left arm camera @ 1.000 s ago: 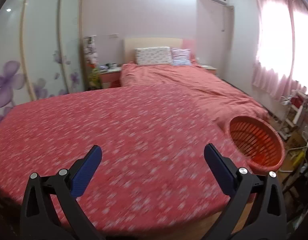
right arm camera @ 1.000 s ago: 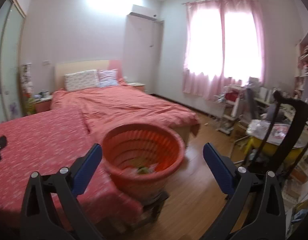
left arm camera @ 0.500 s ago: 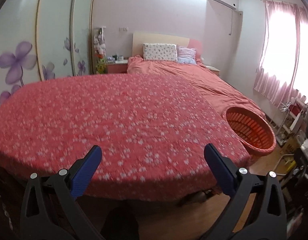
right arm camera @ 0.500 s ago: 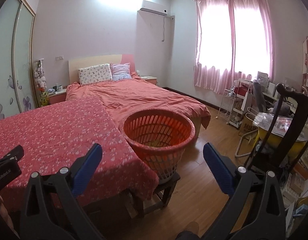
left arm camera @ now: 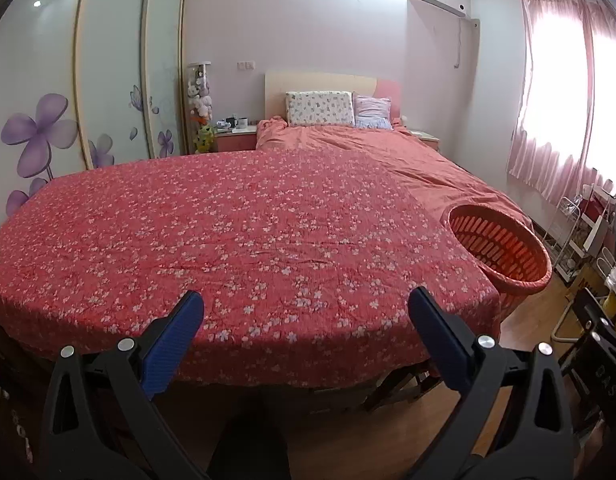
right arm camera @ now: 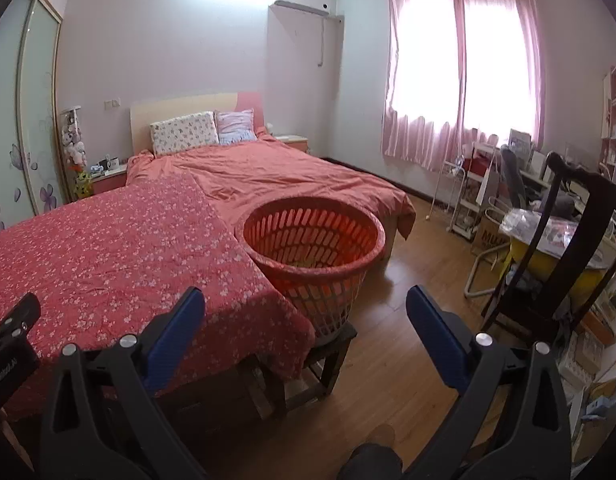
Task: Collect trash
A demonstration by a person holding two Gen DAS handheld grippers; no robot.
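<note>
An orange slatted basket stands on a low wooden stool at the right corner of a table under a red flowered cloth. A bit of yellow-green trash shows at its bottom. It also shows in the left wrist view, at the cloth's right edge. My left gripper is open and empty, held back from the near edge of the cloth. My right gripper is open and empty, back from the basket and above the floor. No loose trash shows on the cloth.
A bed with pillows lies behind the table. A dark wooden chair, a yellow table and cluttered shelves stand at the right. Wardrobe doors line the left wall. Wooden floor runs between basket and chair.
Both grippers have pulled back and away from the table and basket. The basket now looks smaller and more of the floor and the cloth's front edge shows. Both stay open.
</note>
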